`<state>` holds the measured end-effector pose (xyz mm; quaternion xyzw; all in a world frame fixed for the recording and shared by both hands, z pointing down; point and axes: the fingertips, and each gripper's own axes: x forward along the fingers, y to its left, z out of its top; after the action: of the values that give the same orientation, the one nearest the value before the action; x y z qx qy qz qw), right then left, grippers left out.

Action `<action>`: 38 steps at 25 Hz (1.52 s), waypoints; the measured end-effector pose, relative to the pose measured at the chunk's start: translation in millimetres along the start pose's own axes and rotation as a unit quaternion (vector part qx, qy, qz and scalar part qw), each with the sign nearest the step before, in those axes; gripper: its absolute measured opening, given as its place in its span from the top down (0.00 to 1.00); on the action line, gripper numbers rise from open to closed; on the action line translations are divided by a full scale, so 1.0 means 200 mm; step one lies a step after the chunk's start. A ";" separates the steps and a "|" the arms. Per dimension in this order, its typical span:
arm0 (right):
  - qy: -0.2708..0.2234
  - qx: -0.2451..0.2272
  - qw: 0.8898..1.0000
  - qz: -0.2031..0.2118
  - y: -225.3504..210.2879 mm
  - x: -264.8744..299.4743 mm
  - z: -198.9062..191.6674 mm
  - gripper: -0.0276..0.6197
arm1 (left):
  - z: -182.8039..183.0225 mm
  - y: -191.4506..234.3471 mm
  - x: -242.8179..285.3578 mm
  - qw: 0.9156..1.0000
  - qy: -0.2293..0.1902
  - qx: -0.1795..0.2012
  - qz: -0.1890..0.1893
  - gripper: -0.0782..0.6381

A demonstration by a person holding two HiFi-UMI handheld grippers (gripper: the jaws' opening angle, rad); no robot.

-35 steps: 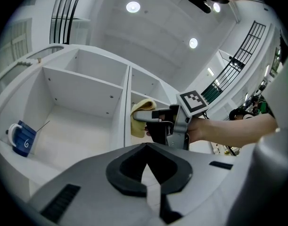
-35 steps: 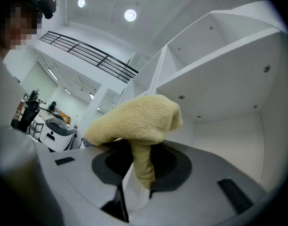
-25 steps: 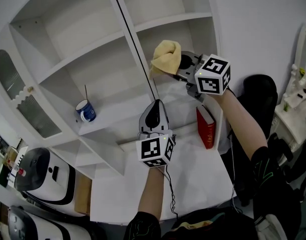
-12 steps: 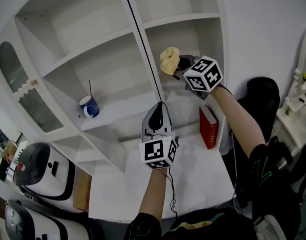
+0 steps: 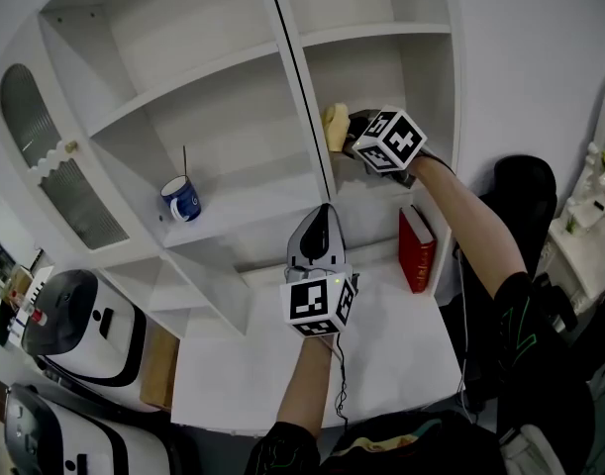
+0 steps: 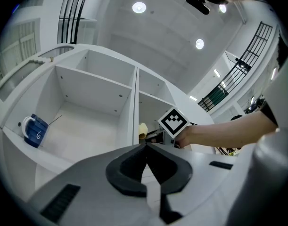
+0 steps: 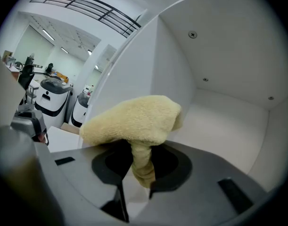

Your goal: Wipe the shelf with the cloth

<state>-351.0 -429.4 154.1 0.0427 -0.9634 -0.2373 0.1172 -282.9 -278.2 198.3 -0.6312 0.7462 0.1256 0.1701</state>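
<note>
At the head view's upper right, the right gripper (image 5: pixel 350 133) extends into the middle right compartment of the white shelf (image 5: pixel 376 36). The yellow cloth (image 5: pixel 334 127) sits at its tip, close against the upright divider (image 5: pixel 307 97). The left gripper (image 5: pixel 322 214) is held lower, in front of the shelf and above the desk (image 5: pixel 282 384). A blue mug (image 5: pixel 181 198) stands in the left compartment, and a red book (image 5: pixel 417 248) stands below the cloth's compartment. Left gripper view: jaws closed together, nothing between them, with cloth (image 6: pixel 143 130) and mug (image 6: pixel 33 131) beyond. Right gripper view: jaws clamped on a twisted stalk of the cloth (image 7: pixel 134 121). Its bunched head spreads above them, beside the compartment's left wall.
</note>
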 end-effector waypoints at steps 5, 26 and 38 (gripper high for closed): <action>0.026 -0.040 0.997 0.067 0.14 -0.05 -0.05 0.80 | 0.00 0.03 -0.02 1.000 -0.002 -0.018 0.005 0.90; -0.070 -0.126 0.977 0.156 0.43 -0.36 0.03 0.79 | -0.11 -0.10 0.03 0.999 0.014 -0.041 -0.026 0.90; 0.070 -0.072 0.995 -0.003 0.00 -0.19 -0.31 0.79 | -0.18 -0.11 0.00 0.998 0.030 -0.052 -0.036 0.90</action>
<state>-299.1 -451.3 200.2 0.0540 -0.9329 -0.3033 0.1866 -265.5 -297.0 231.7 -0.6689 0.7204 0.1393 0.1190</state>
